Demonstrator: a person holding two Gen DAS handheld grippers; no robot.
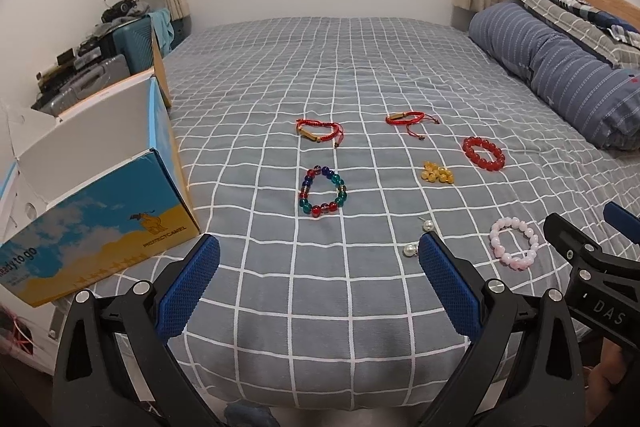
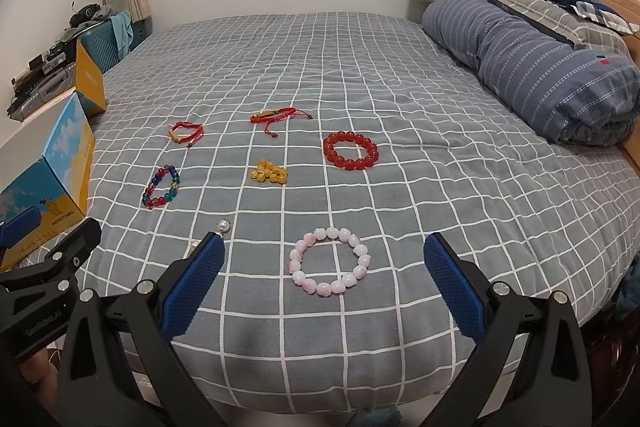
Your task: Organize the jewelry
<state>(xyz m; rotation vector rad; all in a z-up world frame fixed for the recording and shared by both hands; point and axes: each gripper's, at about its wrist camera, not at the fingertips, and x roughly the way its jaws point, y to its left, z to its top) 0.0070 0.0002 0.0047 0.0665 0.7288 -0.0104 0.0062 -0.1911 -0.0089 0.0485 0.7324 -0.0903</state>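
Left wrist view first, since it hides the most: one pearl earring (image 1: 409, 249) sits half tucked behind the left gripper's (image 1: 320, 267) right pad, and its twin (image 1: 429, 225) peeks out just above that pad, so I can't tell how their hooks lie. The open shoebox (image 1: 104, 203) gets cut off at the left edge, and its inside is out of sight from this angle. Only a slice of the right gripper (image 2: 326, 265) pokes in at the far right there, over the pink bead bracelet (image 2: 329, 261).

Using that pink bracelet as the anchor: it lies flat on the grid bedsheet (image 2: 360, 75), right between the right gripper's spread pads but not touched by them. The yellow bead bracelet (image 2: 269, 172), bunched in a heap so its shape is hard to read, is beyond it and a bit left. The red bead bracelet (image 2: 350, 150) is beyond it, slightly right. The multicolour bead bracelet (image 2: 161, 187) is well to the left, near the shoebox. Two red cord bracelets (image 2: 186, 133) (image 2: 280, 117) lie farthest back.

Both grippers hover low over the near edge of the bed, pointing forward, side by side. Jaws on both are released wide, gripping nothing.
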